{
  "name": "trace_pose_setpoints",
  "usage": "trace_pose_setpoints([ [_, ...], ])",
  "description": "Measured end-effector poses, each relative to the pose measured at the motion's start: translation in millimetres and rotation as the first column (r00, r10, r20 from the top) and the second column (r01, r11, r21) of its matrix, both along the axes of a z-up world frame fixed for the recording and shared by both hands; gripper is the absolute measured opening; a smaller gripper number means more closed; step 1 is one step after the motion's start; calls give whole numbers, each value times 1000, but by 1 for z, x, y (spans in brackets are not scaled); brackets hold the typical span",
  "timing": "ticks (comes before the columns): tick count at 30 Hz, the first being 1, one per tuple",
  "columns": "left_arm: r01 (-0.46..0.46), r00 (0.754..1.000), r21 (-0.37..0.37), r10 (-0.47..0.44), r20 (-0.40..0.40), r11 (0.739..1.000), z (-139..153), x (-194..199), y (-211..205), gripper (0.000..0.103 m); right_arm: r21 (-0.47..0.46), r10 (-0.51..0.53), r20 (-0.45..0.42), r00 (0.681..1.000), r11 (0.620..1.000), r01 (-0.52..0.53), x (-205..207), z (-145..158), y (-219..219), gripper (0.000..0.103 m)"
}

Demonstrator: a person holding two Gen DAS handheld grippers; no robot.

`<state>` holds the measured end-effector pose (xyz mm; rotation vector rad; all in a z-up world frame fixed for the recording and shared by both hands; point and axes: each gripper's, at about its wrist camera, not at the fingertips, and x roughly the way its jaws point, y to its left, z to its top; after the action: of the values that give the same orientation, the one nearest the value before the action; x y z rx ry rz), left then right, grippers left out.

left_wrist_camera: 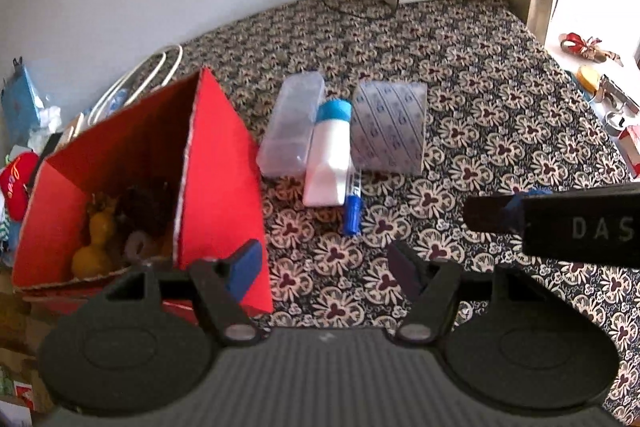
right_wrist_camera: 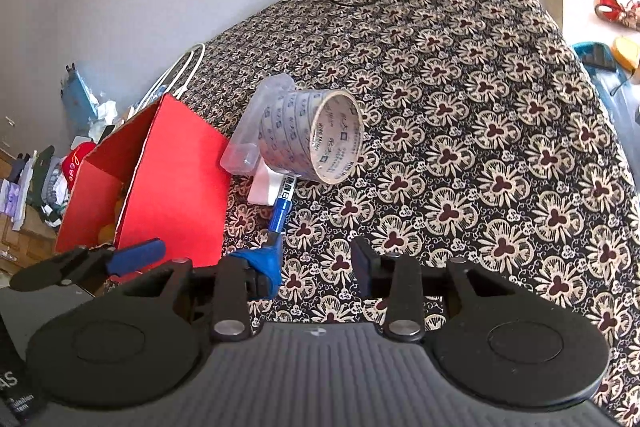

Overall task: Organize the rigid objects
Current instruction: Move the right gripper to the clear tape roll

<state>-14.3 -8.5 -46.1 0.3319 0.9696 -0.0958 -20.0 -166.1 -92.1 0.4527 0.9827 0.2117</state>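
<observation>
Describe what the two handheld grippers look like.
Both are black plastic. The left gripper and right gripper each have a ribbed grey base, two round discs, silver pivot screws and blue finger pads. The right's body bears white lettering.

Box contents (left_wrist_camera: 116,227) dim, partly hidden

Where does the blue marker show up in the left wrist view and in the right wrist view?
Left wrist view: blue marker lies just right of centre, beside the white bottle.
Right wrist view: the marker lies left of centre, below the tape roll.
Shared landmark: the red box, left of the marker in both.
</observation>
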Motion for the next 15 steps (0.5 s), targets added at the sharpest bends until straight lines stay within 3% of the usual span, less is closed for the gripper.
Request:
trace_pose_setpoints([
  [15, 47, 999, 9, -46, -25, 999, -11, 11, -15, 71, 89, -98, -1, 995, 991, 98, 6, -3, -15, 21],
])
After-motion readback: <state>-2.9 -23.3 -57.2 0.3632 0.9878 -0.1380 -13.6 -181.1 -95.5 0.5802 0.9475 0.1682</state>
